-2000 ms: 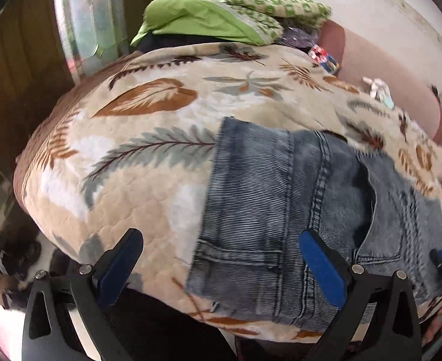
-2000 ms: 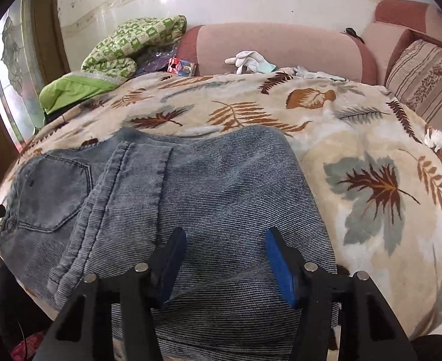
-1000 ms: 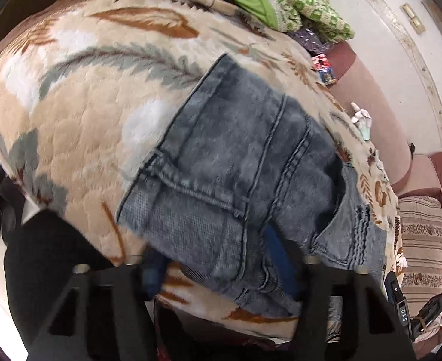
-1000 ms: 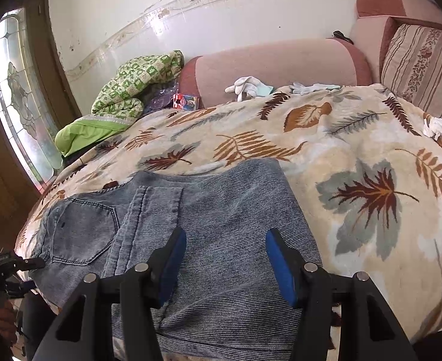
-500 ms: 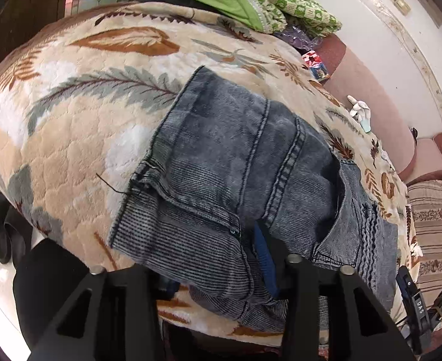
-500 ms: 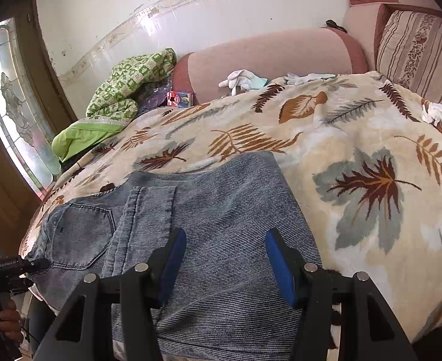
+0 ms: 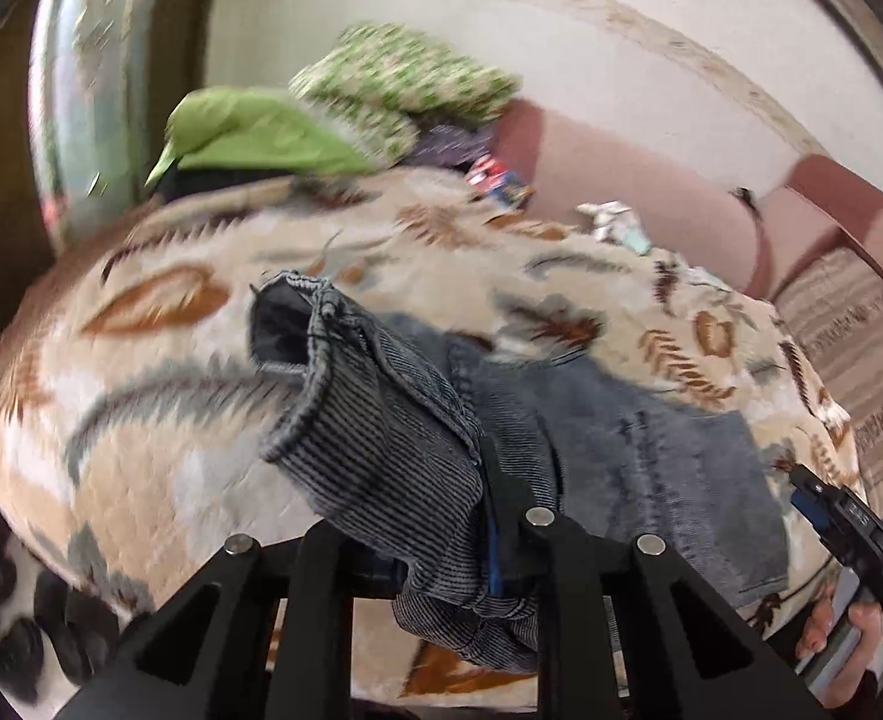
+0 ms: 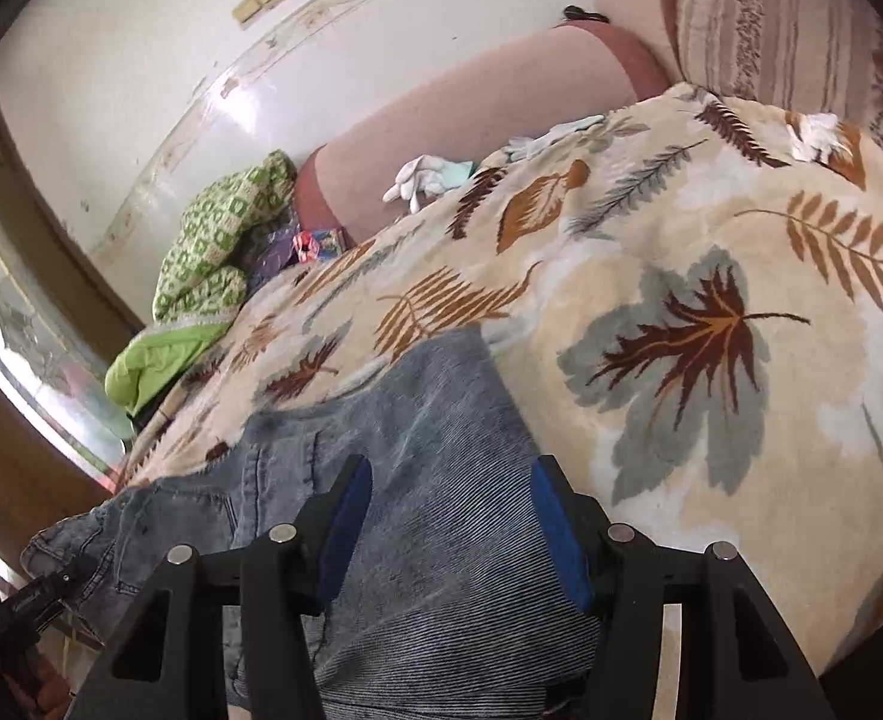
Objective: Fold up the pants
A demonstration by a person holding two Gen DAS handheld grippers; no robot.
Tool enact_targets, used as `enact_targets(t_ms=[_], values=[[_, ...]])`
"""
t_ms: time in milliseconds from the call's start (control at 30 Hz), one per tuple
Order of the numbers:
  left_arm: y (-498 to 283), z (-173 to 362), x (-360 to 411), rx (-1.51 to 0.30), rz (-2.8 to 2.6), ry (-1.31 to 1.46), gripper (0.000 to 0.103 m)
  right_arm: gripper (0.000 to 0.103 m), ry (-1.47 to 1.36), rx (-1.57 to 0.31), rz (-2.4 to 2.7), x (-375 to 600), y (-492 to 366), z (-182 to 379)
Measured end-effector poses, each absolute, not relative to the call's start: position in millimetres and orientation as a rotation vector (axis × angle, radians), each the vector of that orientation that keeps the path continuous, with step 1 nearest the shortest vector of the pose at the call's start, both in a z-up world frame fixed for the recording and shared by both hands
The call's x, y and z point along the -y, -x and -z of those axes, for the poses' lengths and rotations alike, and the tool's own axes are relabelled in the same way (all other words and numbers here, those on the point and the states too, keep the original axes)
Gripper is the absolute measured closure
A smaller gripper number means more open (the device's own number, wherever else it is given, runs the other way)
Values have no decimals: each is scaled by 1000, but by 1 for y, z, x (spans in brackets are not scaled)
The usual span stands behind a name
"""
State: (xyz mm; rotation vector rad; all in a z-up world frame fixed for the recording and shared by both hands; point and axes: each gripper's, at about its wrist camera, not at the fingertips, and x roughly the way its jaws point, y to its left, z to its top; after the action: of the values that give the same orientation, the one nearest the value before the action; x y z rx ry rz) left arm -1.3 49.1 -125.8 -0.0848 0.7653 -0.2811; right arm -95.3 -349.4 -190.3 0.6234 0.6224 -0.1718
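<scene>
On the leaf-print blanket (image 8: 711,228) that covers the bed, the grey-blue denim pants (image 8: 441,480) lie folded near the blanket's front edge, their ribbed fabric spreading from the middle toward the side where the green quilt (image 8: 219,252) is piled. At that end, the left gripper (image 7: 441,516) has just been closing its jaws, and they now pinch the waistband end of the pants: a thick fold of ribbed denim is bunched between them and lifted off the blanket, with a hem corner curling open above the jaws. The left wrist view is blurred by motion.

The right gripper (image 8: 450,528) hovers over the other end of the pants, its blue-padded jaws standing apart with nothing clamped between them; the denim lies flat beneath. In the left wrist view this gripper appears at the far edge of the pants, held by a person's hand (image 7: 837,630).

Beyond the blanket, a pink sofa back (image 8: 471,114) runs along the white wall, with a pair of white gloves (image 8: 423,177) lying at the blanket's far edge. A striped cushion (image 8: 783,24) leans at the sofa's corner, and a small colourful box (image 8: 321,243) sits beside the green quilt.
</scene>
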Motion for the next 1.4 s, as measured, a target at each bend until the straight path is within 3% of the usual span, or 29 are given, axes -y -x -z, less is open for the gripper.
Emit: enact_targets(t_ms=[333, 567, 667, 733, 800, 867, 1033, 1233, 1400], values=[[29, 73, 86, -638, 622, -156, 85, 44, -790, -511, 237, 397, 120, 180], [44, 130, 188, -761, 846, -307, 81, 44, -859, -452, 307, 431, 142, 178], [49, 164, 216, -804, 886, -421, 74, 44, -872, -450, 343, 442, 147, 181], [46, 164, 216, -845, 892, -393, 69, 44, -875, -456, 350, 445, 149, 182], [44, 142, 203, -820, 936, -308, 39, 44, -880, -458, 345, 447, 150, 183], [46, 109, 181, -715, 946, -249, 22, 44, -878, -462, 339, 446, 149, 184], [23, 70, 137, -598, 803, -212, 18, 44, -808, -472, 286, 427, 136, 177], [-24, 128, 110, -803, 535, -287, 18, 44, -638, -589, 90, 379, 96, 163], [-41, 154, 116, -828, 493, -326, 18, 44, -515, -635, -21, 348, 55, 146]])
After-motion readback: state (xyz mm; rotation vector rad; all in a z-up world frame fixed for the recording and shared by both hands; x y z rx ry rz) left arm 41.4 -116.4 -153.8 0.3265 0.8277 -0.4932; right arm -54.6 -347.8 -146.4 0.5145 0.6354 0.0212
